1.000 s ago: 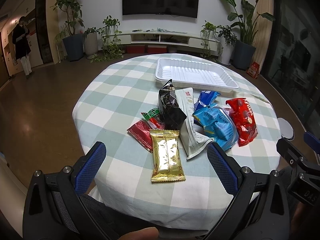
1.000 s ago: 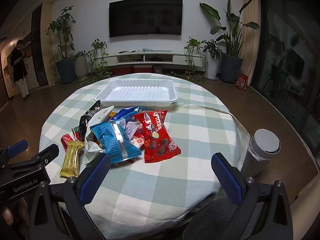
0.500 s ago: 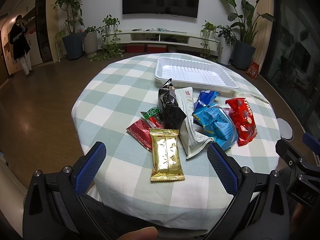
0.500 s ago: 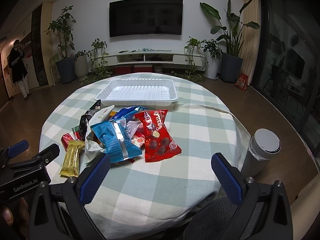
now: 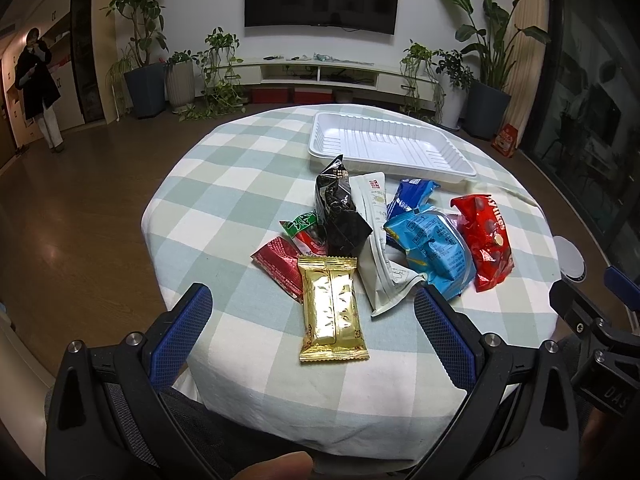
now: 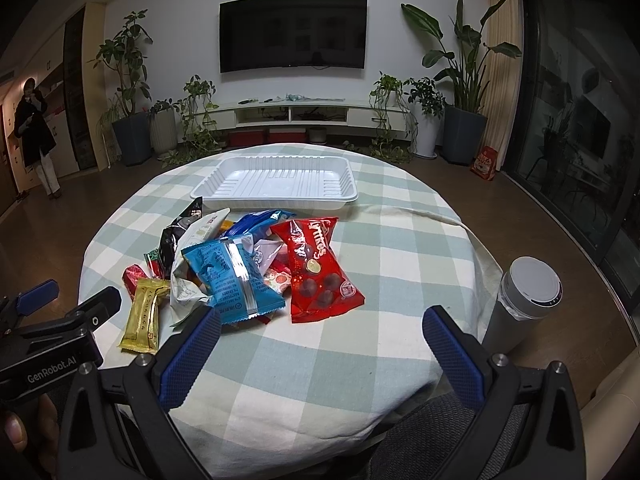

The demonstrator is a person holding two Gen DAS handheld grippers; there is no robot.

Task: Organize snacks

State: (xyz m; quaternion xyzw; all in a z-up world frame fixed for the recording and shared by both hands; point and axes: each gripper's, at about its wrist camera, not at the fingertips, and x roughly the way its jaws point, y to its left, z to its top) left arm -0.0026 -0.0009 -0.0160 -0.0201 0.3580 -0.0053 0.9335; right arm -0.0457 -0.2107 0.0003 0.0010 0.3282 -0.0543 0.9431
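A pile of snack packets lies on a round checked table [image 5: 240, 184]. A gold packet [image 5: 332, 312] is nearest my left gripper [image 5: 312, 320], which is open and empty just in front of it. Behind lie a black packet [image 5: 340, 216], a white packet [image 5: 376, 240], a light blue packet [image 5: 432, 252] and a red packet [image 5: 486, 240]. An empty white tray [image 5: 392, 148] stands at the far side. My right gripper [image 6: 320, 336] is open and empty, near the light blue packet [image 6: 232, 276] and red packet [image 6: 316, 268]. The tray [image 6: 276, 180] shows there too.
A grey cylinder with a white lid [image 6: 524, 300] stands off the table's right edge. The left gripper's body [image 6: 52, 340] shows at the lower left of the right wrist view. A person [image 5: 38, 88] stands far left. Potted plants and a TV unit line the back wall.
Both grippers have barely moved. The left wrist view has shifted slightly toward the table. The packets lie as before.
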